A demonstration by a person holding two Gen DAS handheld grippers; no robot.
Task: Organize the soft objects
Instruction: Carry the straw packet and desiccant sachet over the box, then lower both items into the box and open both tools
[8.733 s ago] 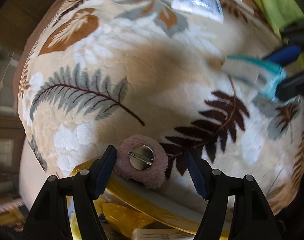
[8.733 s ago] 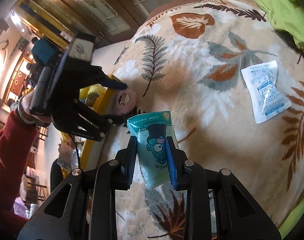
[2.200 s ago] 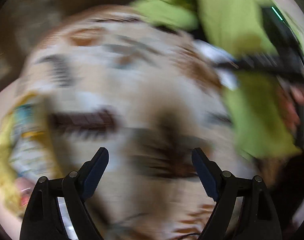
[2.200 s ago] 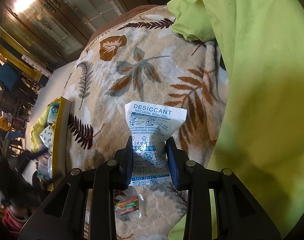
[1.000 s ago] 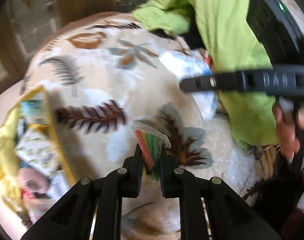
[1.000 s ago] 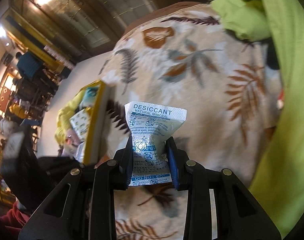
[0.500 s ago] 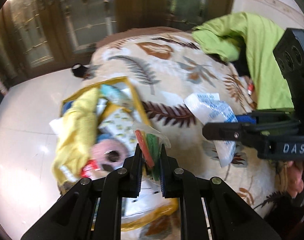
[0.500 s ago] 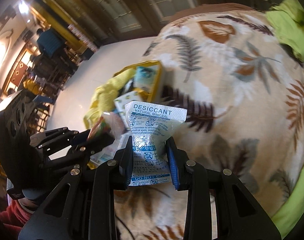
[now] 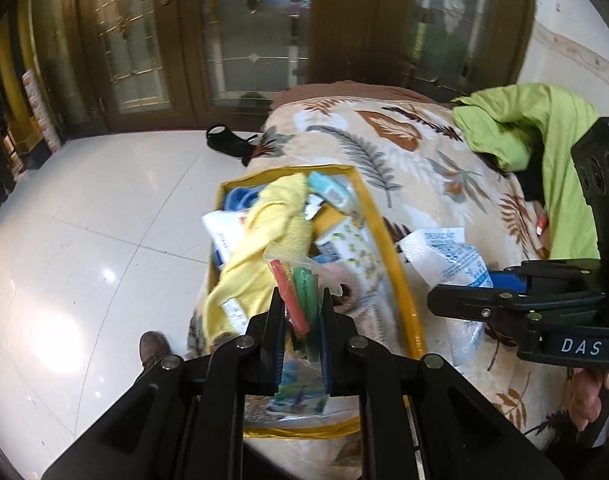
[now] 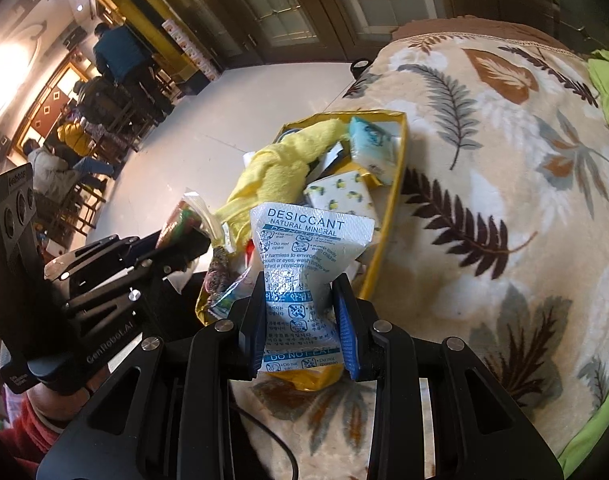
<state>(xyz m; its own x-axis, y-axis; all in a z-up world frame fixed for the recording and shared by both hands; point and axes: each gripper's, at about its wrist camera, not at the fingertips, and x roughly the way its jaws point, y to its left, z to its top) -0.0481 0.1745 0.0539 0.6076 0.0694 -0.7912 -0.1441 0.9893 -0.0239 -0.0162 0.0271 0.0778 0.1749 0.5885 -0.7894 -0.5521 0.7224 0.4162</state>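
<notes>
yellow cloth (image 9: pixel 264 236) hides much of the bag's (image 9: pixel 400 280) contents.

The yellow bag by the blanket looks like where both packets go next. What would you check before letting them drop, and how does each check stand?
1. Left gripper shut on the stick packet: ok.
2. Right gripper shut on the desiccant pouch: ok.
3. Stick packet over the open bag: ok.
4. Pouch over the bag: looks so, cannot tell for certain.
5. Room in the bag: not ok, the yellow cloth and packs crowd it.
</notes>
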